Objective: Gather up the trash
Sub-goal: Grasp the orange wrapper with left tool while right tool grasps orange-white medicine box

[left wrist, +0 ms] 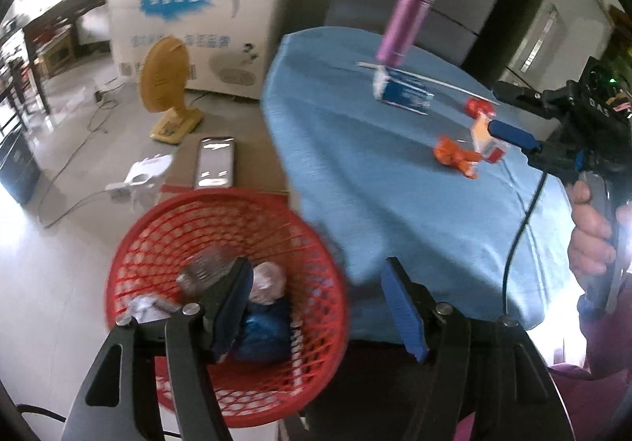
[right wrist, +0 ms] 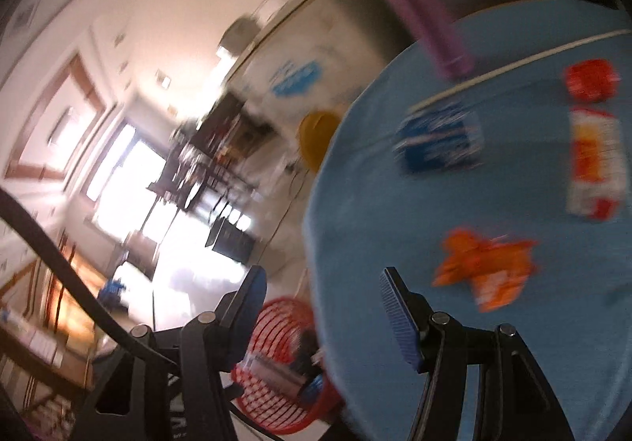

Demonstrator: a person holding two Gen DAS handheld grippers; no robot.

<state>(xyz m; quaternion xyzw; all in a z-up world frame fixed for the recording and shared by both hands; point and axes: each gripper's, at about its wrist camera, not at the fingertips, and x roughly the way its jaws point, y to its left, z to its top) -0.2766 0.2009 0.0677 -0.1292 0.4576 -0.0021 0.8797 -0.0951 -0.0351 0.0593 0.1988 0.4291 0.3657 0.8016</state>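
A red mesh basket [left wrist: 221,283] stands on the floor beside the blue-clothed round table [left wrist: 395,180] and holds crumpled trash, including a blue wrapper [left wrist: 264,330]. My left gripper [left wrist: 316,283] is open and empty, above the basket's right rim and the table edge. On the table lie an orange wrapper [left wrist: 454,156] [right wrist: 486,267], a red-and-white packet [right wrist: 594,164], a red cap-like piece [right wrist: 590,79] and a blue carton [left wrist: 403,87] [right wrist: 438,141]. My right gripper [right wrist: 320,306] is open and empty, at the table's edge, left of the orange wrapper; it also shows in the left wrist view [left wrist: 509,133].
A purple flask [left wrist: 403,18] [right wrist: 418,6] stands at the table's far side next to a white stick [right wrist: 513,64]. On the floor are a yellow fan [left wrist: 166,89], a white chest freezer [left wrist: 197,14], a phone-like slab [left wrist: 215,162] and cables. The basket also shows in the right wrist view [right wrist: 284,370].
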